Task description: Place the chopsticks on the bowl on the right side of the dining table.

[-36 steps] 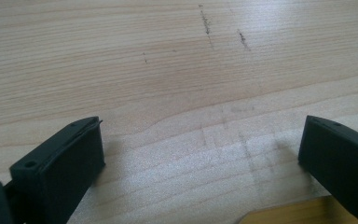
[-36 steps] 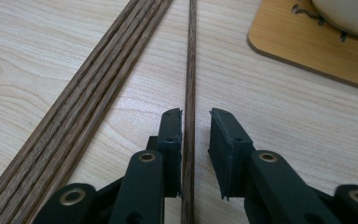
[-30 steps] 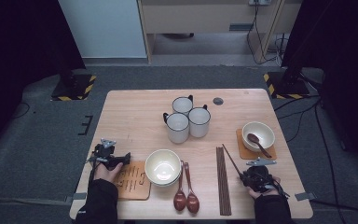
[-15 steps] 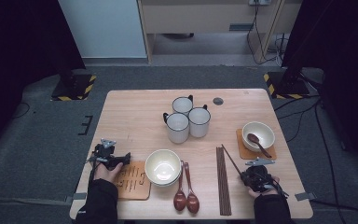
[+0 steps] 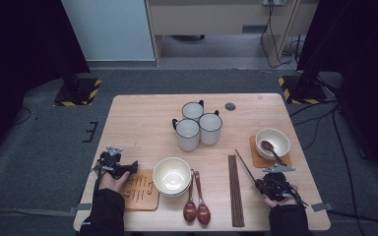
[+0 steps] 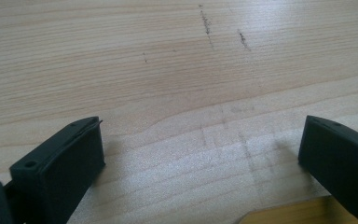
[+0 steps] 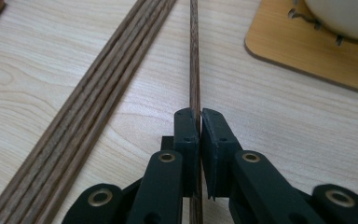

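My right gripper is shut on a single dark wooden chopstick, which runs straight ahead from the jaws, low over the table. In the high view this chopstick slants up and left from the right gripper at the front right. To its left lies a bundle of several chopsticks, also seen from above. My left gripper stands open above bare wood with nothing between the jaws. From above, the left gripper is at the front left, beside a slotted wooden coaster.
A white bowl sits front centre with two brown spoons beside it. Three white mugs stand mid-table. At the right a bowl holding a spoon rests on a coaster. A coaster corner lies near the left jaws.
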`<action>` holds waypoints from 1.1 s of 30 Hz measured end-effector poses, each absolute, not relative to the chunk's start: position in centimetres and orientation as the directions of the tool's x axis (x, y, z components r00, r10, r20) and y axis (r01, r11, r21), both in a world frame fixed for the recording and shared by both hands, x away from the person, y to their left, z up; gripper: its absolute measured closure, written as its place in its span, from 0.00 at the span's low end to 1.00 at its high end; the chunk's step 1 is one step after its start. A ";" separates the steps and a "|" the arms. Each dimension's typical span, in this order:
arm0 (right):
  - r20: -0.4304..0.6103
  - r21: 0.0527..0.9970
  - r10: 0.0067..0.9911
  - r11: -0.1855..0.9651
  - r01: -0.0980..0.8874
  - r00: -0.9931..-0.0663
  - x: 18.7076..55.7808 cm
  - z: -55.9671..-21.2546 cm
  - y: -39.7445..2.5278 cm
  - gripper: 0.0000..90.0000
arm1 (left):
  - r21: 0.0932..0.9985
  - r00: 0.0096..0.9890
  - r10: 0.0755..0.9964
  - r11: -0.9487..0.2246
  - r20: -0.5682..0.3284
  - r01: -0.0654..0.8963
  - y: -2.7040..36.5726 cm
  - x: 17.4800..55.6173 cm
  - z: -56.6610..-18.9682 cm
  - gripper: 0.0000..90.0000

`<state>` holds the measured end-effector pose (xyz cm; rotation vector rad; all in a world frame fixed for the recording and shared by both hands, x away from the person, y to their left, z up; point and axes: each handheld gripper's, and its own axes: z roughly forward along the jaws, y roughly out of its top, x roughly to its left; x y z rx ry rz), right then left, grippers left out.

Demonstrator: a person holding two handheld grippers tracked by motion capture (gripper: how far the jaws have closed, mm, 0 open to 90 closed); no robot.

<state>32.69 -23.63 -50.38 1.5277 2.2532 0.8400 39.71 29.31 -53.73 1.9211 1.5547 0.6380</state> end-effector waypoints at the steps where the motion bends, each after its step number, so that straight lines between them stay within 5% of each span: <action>1: 0.078 0.617 0.913 0.271 0.739 -0.400 32.6 -50.3 -23.6 0.94 | 0.697 0.206 0.979 -0.152 0.006 0.701 29.3 39.7 -53.7 0.00; 33: 0.112 0.759 0.887 0.214 0.615 -0.447 32.3 -45.6 -23.7 0.95 | 0.697 0.206 0.978 -0.152 0.006 0.700 29.3 39.7 -53.7 0.00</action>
